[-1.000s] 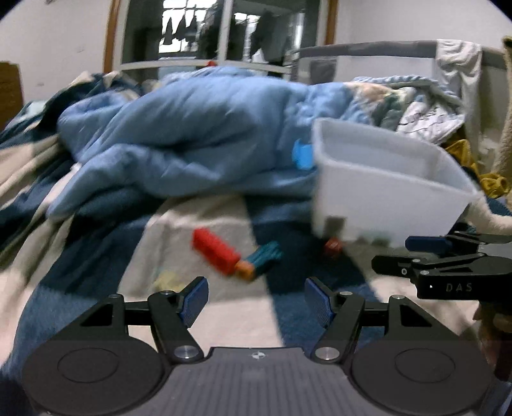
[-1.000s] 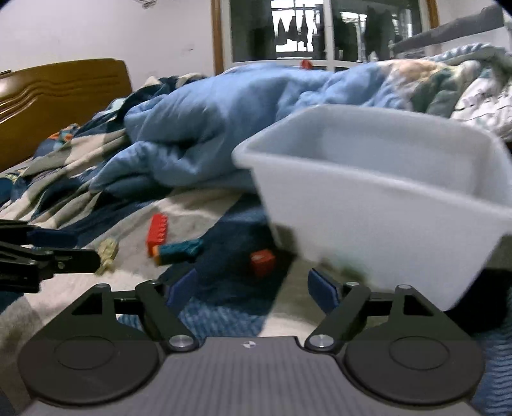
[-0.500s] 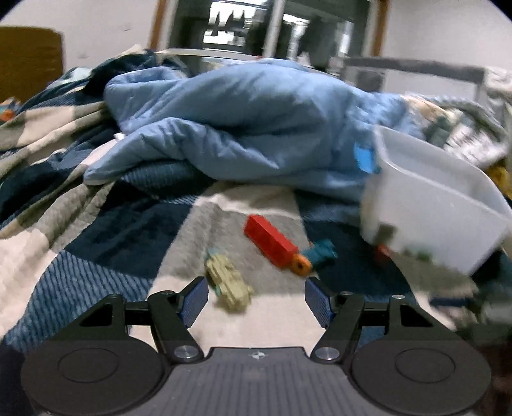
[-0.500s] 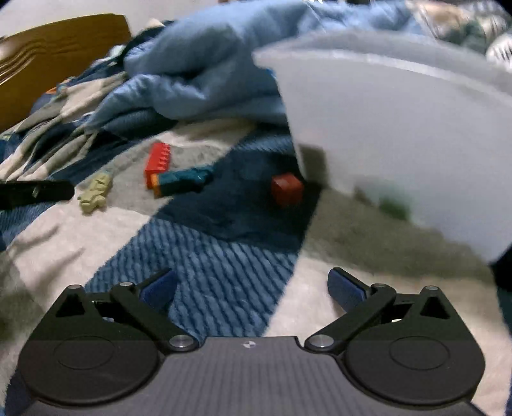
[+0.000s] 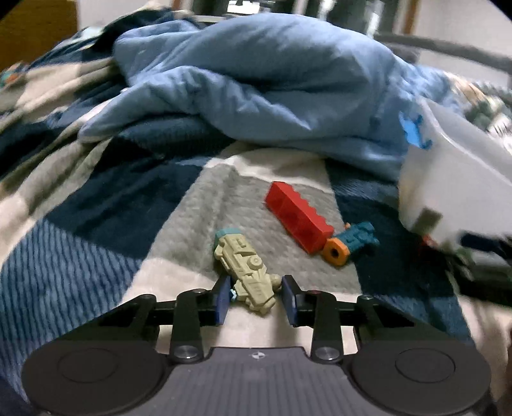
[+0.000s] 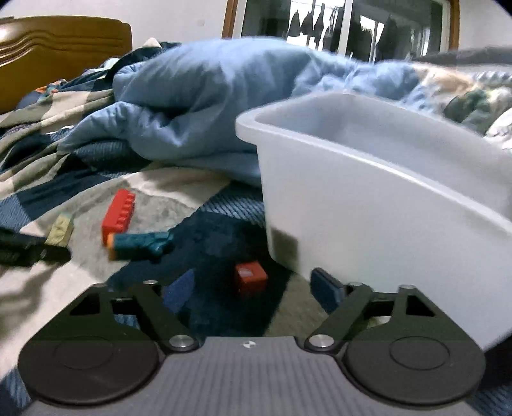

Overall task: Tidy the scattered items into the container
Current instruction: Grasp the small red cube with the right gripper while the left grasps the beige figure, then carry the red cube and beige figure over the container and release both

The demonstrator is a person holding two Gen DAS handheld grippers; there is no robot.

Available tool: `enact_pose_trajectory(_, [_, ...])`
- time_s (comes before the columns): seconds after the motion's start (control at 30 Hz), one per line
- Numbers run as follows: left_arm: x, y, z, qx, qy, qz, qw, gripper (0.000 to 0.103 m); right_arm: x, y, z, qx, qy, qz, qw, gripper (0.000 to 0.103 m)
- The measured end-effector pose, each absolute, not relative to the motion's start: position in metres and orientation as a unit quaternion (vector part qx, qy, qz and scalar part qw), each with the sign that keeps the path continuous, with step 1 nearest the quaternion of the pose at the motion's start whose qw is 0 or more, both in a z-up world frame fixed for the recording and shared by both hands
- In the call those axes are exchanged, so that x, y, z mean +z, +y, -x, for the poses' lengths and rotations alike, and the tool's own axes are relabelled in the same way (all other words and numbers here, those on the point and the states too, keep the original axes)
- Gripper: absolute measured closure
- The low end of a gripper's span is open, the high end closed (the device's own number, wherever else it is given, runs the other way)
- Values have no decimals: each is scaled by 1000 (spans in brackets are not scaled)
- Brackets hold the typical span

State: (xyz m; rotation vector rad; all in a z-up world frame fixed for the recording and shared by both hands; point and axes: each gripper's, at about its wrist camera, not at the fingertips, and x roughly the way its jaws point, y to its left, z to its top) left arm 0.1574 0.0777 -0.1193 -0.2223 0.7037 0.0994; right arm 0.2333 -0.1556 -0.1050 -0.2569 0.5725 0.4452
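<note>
Now, with my left tongs part-closed astride the beige plastic toy gun on the bed's plaid blanket, not yet gripping, I'd squeeze squarely across its body, right tongs apart beside the white plastic bin.

Wooden headboard, pale wall, seemingly dark window.

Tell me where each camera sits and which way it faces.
Left wrist: on the left gripper, looking forward along its fingers, closing around a beige toy gun on the checked blanket.
Right wrist: on the open right gripper, facing a small red cube beside the white plastic bin.
Shared: long red brick, teal-and-orange toy blaster, bin.
</note>
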Motion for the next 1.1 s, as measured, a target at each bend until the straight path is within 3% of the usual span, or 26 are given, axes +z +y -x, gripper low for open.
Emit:
enact_pose_trajectory(0.07, [-117, 80, -155, 38, 341, 107, 933, 65, -111, -152, -250, 215, 305, 119, 920, 53])
enact_pose_trajectory(0.2, [-110, 80, -148, 24, 331, 102, 938, 65, -121, -150, -259, 221, 334, 103, 910, 75])
enact_pose_trajectory(0.77, [-51, 2, -112, -84, 283, 76, 952, 65, -82, -189, -181, 176, 314, 92, 928, 74])
enact_pose_trajectory(1.1, [-12, -58, -119, -145, 250, 62, 955, 65, -33, -234, -149, 124, 255, 82, 955, 74])
